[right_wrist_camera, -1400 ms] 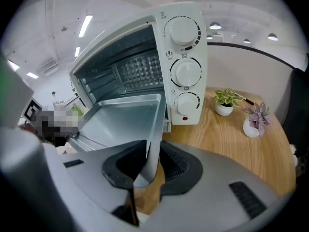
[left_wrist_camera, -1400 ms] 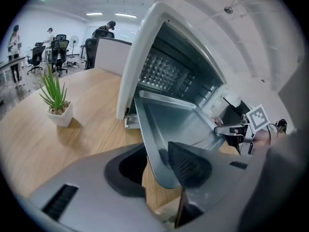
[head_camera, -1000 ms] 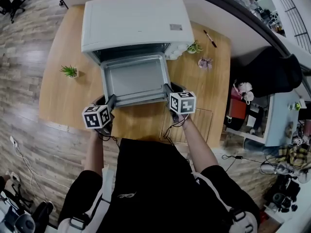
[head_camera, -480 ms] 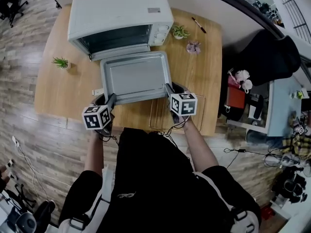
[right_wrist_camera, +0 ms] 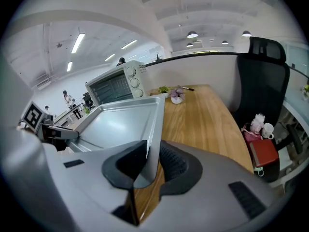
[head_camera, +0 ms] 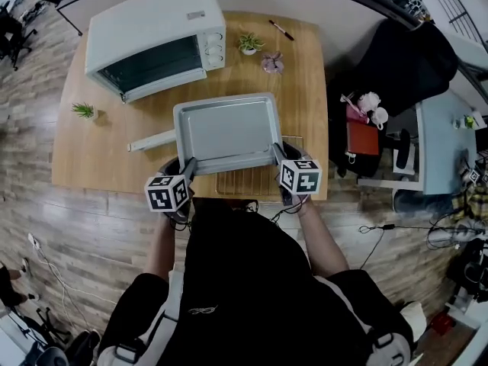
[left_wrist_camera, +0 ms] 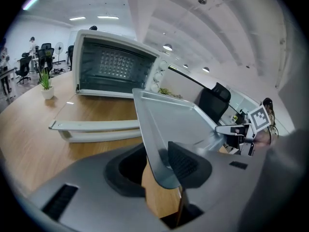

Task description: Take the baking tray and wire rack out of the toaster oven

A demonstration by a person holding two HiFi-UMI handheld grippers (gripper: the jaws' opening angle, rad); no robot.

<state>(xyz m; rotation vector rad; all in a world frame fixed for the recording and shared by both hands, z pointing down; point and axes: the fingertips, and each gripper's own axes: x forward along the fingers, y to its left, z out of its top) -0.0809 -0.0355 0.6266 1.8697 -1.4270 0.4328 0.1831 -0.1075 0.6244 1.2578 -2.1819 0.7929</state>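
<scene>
Grey metal: holding the baking tray point(head_camera: 226, 130) level over the wooden desk point(head_camera: 99, 151), clear of the toaster oven point(head_camera: 155, 40), clamping its near rim with left tool point(head_camera: 188, 169) and right tool point(head_camera: 279, 154) at opposite corners for balance, above the wire rack point(head_camera: 244, 185) lying on the desk.

The left gripper point(head_camera: 187, 168) clamps the near left corner of the baking tray point(head_camera: 229, 130), jaws pressed on its rim. The right gripper point(head_camera: 279, 155) clamps the near right corner likewise. Both point forward and down, with the left forearm point(head_camera: 162, 242) and right forearm point(head_camera: 320, 239) stretched toward the tray's near edge.
</scene>
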